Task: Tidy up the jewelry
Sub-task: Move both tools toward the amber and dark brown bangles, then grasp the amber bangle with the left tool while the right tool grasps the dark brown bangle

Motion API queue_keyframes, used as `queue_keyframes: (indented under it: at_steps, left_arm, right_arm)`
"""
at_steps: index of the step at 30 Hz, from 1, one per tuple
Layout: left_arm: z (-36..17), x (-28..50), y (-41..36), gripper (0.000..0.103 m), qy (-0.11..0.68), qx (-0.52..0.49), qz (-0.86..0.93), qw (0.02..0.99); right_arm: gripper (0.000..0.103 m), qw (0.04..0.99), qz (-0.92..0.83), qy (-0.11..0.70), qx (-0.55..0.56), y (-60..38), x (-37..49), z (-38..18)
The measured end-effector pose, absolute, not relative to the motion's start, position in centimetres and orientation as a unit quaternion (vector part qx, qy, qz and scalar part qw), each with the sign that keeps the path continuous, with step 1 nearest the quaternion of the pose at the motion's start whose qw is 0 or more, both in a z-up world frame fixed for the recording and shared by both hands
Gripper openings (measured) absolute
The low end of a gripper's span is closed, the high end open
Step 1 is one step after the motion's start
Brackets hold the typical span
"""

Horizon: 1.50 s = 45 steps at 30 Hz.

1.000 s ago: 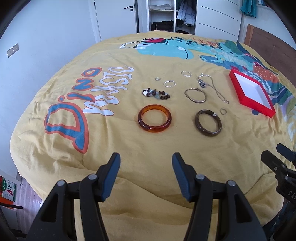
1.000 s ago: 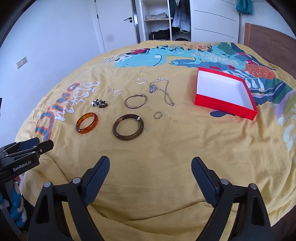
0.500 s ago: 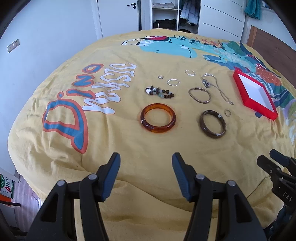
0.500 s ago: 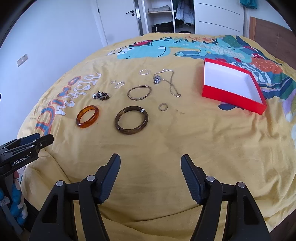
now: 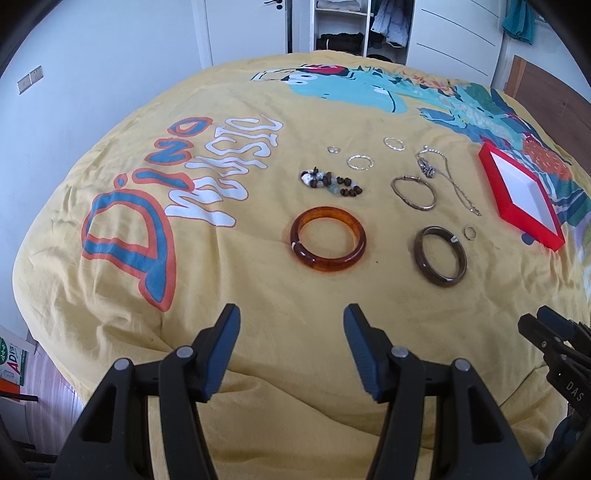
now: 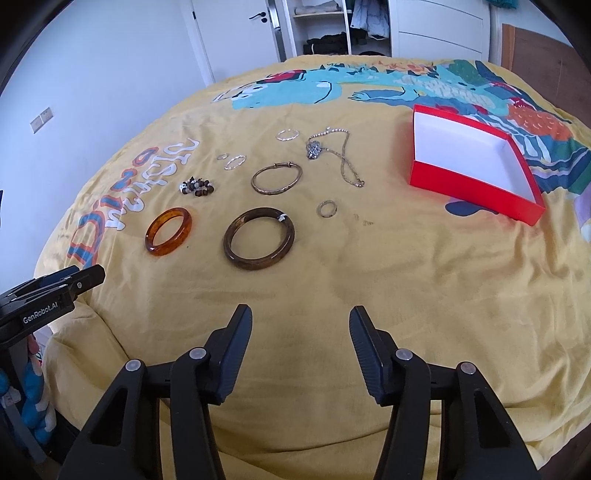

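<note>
Jewelry lies spread on a yellow bedspread [image 5: 258, 295]. An amber bangle [image 5: 328, 240] [image 6: 168, 231] and a dark brown bangle [image 5: 439, 256] [image 6: 259, 238] lie nearest. Behind them are a bead bracelet [image 5: 330, 181] [image 6: 197, 187], a thin metal bangle [image 5: 413, 192] [image 6: 276, 178], a chain necklace [image 5: 448, 177] [image 6: 340, 155], a small ring [image 5: 470, 233] [image 6: 327, 208] and thin hoops [image 5: 359, 162]. An empty red box [image 5: 524, 192] [image 6: 476, 162] with a white inside sits to the right. My left gripper [image 5: 291, 321] and right gripper [image 6: 301, 321] are open and empty above the near edge.
The bed's near edge drops off just below the grippers. A wooden headboard [image 6: 546, 48] is at the right. A door and open wardrobe [image 6: 332, 29] stand behind the bed. A cardboard carton [image 5: 11, 362] sits on the floor at the left.
Both grippers have moved forward toward the jewelry, so the items look larger. The right gripper's jaws have narrowed from a wider opening. The jewelry has not moved.
</note>
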<state>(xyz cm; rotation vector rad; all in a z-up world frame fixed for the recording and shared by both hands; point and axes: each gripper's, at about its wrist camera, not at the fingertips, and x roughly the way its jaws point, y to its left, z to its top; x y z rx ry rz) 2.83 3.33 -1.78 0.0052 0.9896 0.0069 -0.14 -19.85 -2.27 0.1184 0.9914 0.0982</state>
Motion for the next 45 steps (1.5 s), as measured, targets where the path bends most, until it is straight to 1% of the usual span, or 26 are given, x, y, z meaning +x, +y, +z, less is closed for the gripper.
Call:
queue_keyframes:
  at_steps: [21,34,45]
  left_arm:
    - [-3.2,6.1,2.3,0.056,0.493,0.013,0.015,0.870]
    - [-3.6,10.1,3.3,0.056,0.496,-0.008,0.034,0.868]
    - [-6.6,14.2,3.9,0.056,0.526,-0.020,0.036,0.850]
  right_arm:
    - [0.053,0.869,0.068,0.487,0.060,-19.5,4.5,-3.9]
    - [0.053,0.862,0.080,0.495,0.074,-19.4,7.3,-4.8]
    - [0.053,0.844,0.090,0.522,0.086,-18.6,10.9,-7.2]
